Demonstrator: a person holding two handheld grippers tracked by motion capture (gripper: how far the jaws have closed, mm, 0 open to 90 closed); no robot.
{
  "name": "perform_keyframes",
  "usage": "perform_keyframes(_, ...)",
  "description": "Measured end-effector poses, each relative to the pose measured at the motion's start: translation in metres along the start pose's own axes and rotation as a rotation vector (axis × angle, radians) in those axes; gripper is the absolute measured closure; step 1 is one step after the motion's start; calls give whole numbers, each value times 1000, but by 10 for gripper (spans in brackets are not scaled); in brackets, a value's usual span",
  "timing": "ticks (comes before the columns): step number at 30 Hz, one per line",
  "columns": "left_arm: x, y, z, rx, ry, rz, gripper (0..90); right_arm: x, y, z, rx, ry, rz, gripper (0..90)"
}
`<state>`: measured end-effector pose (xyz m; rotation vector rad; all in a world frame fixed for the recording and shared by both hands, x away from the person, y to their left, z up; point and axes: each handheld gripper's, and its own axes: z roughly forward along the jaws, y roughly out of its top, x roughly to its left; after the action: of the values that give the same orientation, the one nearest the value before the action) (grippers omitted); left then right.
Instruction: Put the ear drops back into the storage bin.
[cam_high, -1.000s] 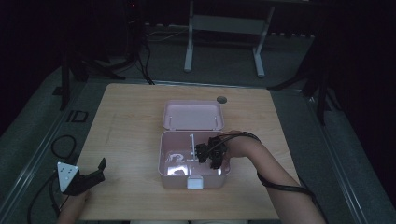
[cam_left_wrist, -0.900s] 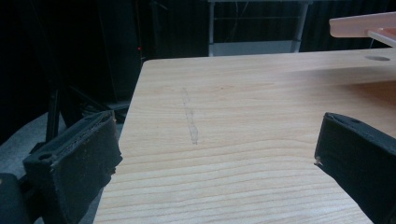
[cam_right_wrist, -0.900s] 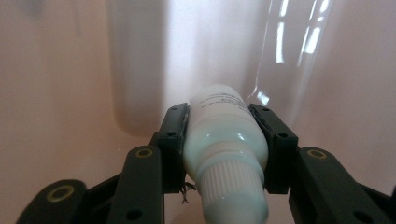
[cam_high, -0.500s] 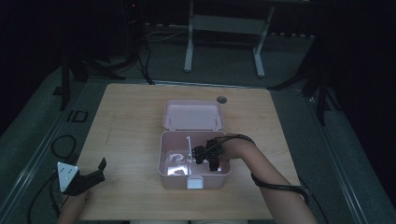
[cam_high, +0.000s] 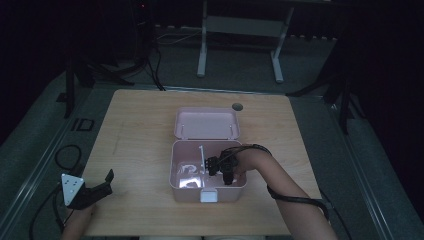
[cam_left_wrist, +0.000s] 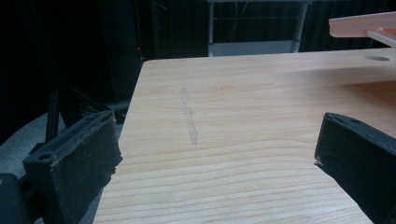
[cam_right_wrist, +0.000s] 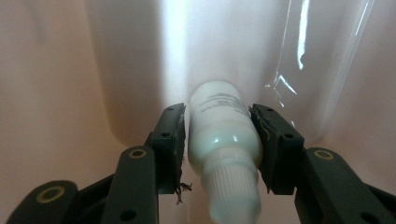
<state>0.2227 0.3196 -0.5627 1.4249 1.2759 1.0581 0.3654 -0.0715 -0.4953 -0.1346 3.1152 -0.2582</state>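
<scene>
High view, box: a pink plastic box (cam_high: 209, 170) sits open near the middle of the wooden table (cam_high: 140, 145), its lid (cam_high: 206, 123) lying back on the far side.
High view, right gripper: the right gripper (cam_high: 223, 170) reaches down inside the box, at its right half, with the forearm coming in from the near right.
High view, left gripper: the left gripper (cam_high: 102, 182) rests low at the near left corner of the table, well apart from the box.
Left gripper view: the two black jaws stand wide apart over bare wood with nothing between them; the edge of the lid (cam_left_wrist: 362, 25) shows far right.
Right gripper view, bottle: a small white bottle (cam_right_wrist: 225, 140) lies between the jaws, ribbed cap toward the camera, against the box's pale inner wall (cam_right_wrist: 70, 70).
Right gripper view, grip: the jaws have just been opening a little; the left pad looks a sliver clear of the bottle and the right pad lies at its side, so whether they press I cannot tell.
</scene>
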Motion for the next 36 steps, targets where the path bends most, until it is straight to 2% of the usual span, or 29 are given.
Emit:
perform_keyframes(2,0,0,0,0,-1,0,3,0,-1,-3,-1,-3,-14,535)
perform_keyframes(7,0,0,0,0,0,0,4,1,-4,-13,-16,-11,-7,523)
perform_keyframes(17,0,0,0,1,2,1,4,4,-14,-51,-61,-52,10,506)
perform_keyframes(26,0,0,0,2,2,0,4,9,-22,-73,-93,-68,12,499)
perform_keyframes(28,0,0,0,1,3,0,3,10,-30,-84,-121,-90,30,488)
perform_keyframes(31,0,0,0,2,3,0,4,11,-35,-89,-135,-88,36,478)
perform_keyframes(33,0,0,0,2,4,2,3,11,-45,-99,-166,-97,48,478)
perform_keyframes(36,0,0,0,3,5,2,4,12,-55,-105,-183,-110,61,468)
